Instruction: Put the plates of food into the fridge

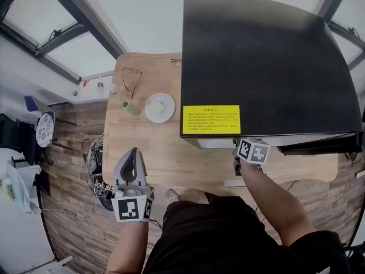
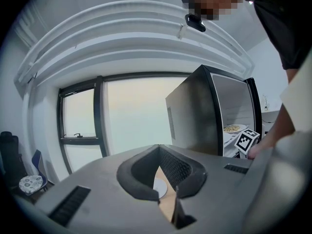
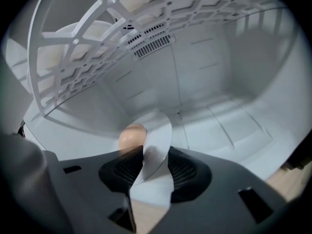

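Note:
My right gripper (image 3: 155, 165) reaches into the open black fridge (image 1: 262, 61); in the head view only its marker cube (image 1: 252, 150) shows at the fridge's front. Its jaws stand apart, with the rim of a white plate (image 3: 157, 130) between the pads and a pale round piece of food (image 3: 131, 136) on it. Another plate of food (image 2: 234, 128) rests on a fridge shelf. A third white plate (image 1: 159, 107) sits on the wooden table (image 1: 171, 153). My left gripper (image 1: 134, 150) hovers over the table's near left edge, shut and empty.
A white grid shelf (image 3: 97, 57) spans the fridge just above my right gripper. Eyeglasses (image 1: 131, 79) and a small green item (image 1: 130, 108) lie left of the table plate. A yellow label (image 1: 211, 120) marks the fridge top. Cables (image 1: 94, 153) lie on the floor left.

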Demonstrator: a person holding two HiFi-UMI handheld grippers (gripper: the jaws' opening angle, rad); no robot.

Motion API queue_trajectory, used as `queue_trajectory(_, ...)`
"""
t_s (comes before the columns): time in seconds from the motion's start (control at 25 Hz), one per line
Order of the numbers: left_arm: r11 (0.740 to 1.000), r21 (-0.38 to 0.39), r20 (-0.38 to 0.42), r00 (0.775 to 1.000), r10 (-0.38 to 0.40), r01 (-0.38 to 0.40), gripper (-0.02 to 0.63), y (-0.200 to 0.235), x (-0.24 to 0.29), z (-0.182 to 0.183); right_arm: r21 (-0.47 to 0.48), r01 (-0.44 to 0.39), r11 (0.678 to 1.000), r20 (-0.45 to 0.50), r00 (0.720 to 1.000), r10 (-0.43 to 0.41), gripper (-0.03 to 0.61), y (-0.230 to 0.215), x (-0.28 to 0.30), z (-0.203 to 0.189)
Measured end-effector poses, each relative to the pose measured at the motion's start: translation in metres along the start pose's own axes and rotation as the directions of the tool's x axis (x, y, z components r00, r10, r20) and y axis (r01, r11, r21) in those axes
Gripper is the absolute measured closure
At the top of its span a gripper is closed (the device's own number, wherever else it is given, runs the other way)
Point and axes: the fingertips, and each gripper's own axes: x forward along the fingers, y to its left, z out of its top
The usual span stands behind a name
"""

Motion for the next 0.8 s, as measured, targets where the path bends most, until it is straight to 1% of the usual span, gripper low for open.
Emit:
queue_trajectory(0.24, 1.0, -0.004, 0.002, 1.0, -0.007, 0.007, 0.609, 0.001, -0.008, 0.0, -0.056, 0.066, 0.996, -0.004, 0.998, -0.066, 0.4, -0.011, -0.005, -0.003)
queue_trajectory(0.4, 1.0, -0.001, 0.019, 1.0, -0.023, 0.023, 0.609, -0.004, -0.01, 0.008, -0.102, 0.079, 0.992, 0.04, 0.996, -0.075, 0.4, -0.015, -0.016, 0.003)
queue_trajectory(0.56, 0.999, -0.002, 0.032, 0.998, -0.051, 0.051, 0.609, -0.013, -0.012, 0.014, -0.149, 0.053, 0.987, 0.12, 0.992, -0.035, 0.4, -0.009, -0.036, 0.011)
queue_trajectory(0.76, 0.996, -0.001, 0.051, 0.995, -0.086, 0.086, 0.609, -0.025, -0.009, 0.022, -0.24, -0.02, 0.971, 0.19, 0.979, 0.067, 0.404, 0.016, -0.071, 0.021)
queue_trajectory(0.8, 0.996, -0.002, 0.055, 0.994, -0.093, 0.093, 0.609, -0.028, -0.008, 0.024, -0.256, -0.028, 0.966, 0.205, 0.975, 0.083, 0.421, 0.019, -0.08, 0.023)
